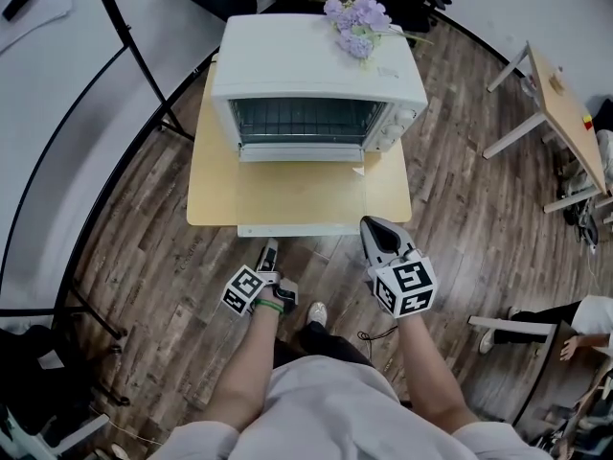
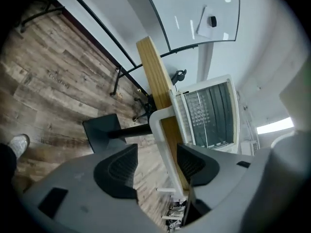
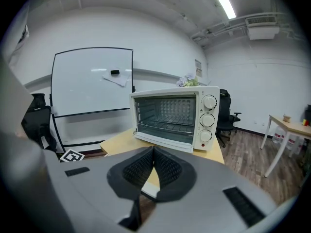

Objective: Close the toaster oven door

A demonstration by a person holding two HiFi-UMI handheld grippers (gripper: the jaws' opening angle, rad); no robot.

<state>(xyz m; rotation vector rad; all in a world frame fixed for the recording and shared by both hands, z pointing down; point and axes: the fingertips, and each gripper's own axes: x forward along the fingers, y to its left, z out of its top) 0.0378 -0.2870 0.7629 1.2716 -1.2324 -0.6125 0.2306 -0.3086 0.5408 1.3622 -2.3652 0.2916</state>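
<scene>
One door handle (image 2: 163,135) seemingly between open left gripper (image 2: 156,150); right gripper (image 3: 153,152) closed; flowers (image 1: 356,22) atop toaster oven (image 1: 297,60).

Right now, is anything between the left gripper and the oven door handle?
Nothing visible stands in the way. The left gripper is open, and the white door handle runs between its jaws.
</scene>
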